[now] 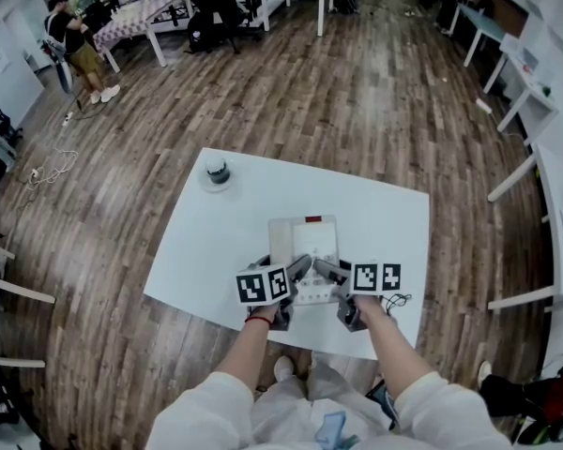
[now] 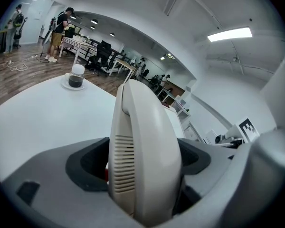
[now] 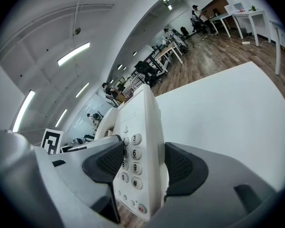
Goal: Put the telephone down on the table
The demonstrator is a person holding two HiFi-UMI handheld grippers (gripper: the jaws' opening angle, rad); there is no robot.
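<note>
A cream desk telephone (image 1: pixel 303 247) is held between both grippers over the near part of the white table (image 1: pixel 216 242). My left gripper (image 1: pixel 296 275) is shut on its handset side; in the left gripper view the handset (image 2: pixel 142 151) fills the gap between the dark pads (image 2: pixel 88 163). My right gripper (image 1: pixel 330 275) is shut on the keypad side, its pads (image 3: pixel 187 167) pressing the telephone's body (image 3: pixel 140 151) with the number keys facing left. Whether the telephone touches the table I cannot tell.
A small dark jar on a saucer (image 1: pixel 217 171) stands at the table's far left part, also in the left gripper view (image 2: pixel 76 77). A thin cable (image 1: pixel 397 300) lies near the front right edge. Wooden floor surrounds the table; a person (image 1: pixel 75 45) stands far left.
</note>
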